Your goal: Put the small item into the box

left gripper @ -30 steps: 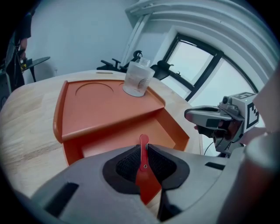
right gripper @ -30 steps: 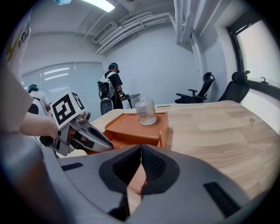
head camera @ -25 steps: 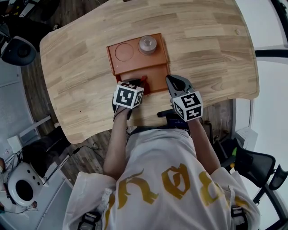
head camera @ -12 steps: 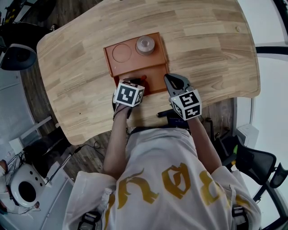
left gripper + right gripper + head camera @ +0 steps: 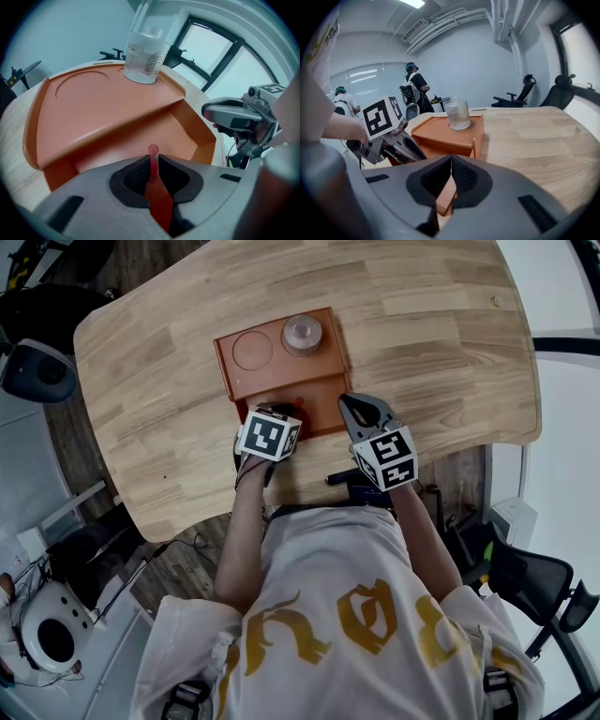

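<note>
A red item [image 5: 153,151] was clamped in the left gripper [image 5: 151,162] at the lower edge of the box [image 5: 272,381], mid-frame. The right gripper [image 5: 450,165] was held closed and empty just right of it.

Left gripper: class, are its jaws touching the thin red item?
Touching. The left gripper view shows the left gripper with its jaws shut on the thin red item, whose tip stands up in front of the orange box.

Head cam looks steeply down on counter [image 5: 431,334], orange box [image 5: 281,381] upper-middle. Left hand-held gripper [image 5: 153,152] cam sits low, v close to the box; right hand-held gripper [image 5: 451,161] cam's just beside it. All 3 share box + clear cup [image 5: 303,332].
</note>
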`<state>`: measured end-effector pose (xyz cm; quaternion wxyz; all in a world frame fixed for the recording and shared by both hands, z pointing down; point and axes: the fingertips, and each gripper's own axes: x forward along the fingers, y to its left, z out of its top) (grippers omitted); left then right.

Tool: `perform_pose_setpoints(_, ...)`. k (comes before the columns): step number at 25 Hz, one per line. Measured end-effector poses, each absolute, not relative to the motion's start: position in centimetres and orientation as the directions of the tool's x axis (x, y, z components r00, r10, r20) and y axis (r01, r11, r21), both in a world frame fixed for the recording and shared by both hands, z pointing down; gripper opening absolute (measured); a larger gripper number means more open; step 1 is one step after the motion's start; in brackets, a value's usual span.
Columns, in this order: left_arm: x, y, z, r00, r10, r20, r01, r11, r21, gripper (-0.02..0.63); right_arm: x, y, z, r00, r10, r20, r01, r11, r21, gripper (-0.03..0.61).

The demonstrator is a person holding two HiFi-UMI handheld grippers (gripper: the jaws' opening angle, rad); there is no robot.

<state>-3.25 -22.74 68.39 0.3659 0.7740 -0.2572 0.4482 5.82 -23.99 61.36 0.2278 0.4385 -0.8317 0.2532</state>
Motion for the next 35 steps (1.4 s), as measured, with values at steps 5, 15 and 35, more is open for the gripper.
perform_pose_setpoints(5,-3.3,-22.8,67.9,0.467,-0.085,0.880,-0.716,-0.621,0.320,0.052,5.6,-23.9,61.1,-0.512,-0.615,0.599,-0.845,0.488,-0.220,0.012)
perform_pose_setpoints(15,-3.5,-23.8,65.4,0.485,-0.199,0.852,-0.719,-0.645,0.259,0.052,5.9,-23.9,59.9,-0.496,-0.648,0.578,-0.858,0.468,-0.212,0.012)
perform_pose_setpoints(35,-3.0,-24.1,58.2,0.622,-0.356,0.697,-0.736,-0.570,0.366,0.011,8.9,-23.4,54.5,-0.449,-0.741,0.499,-0.893,0.394,-0.218,0.012)
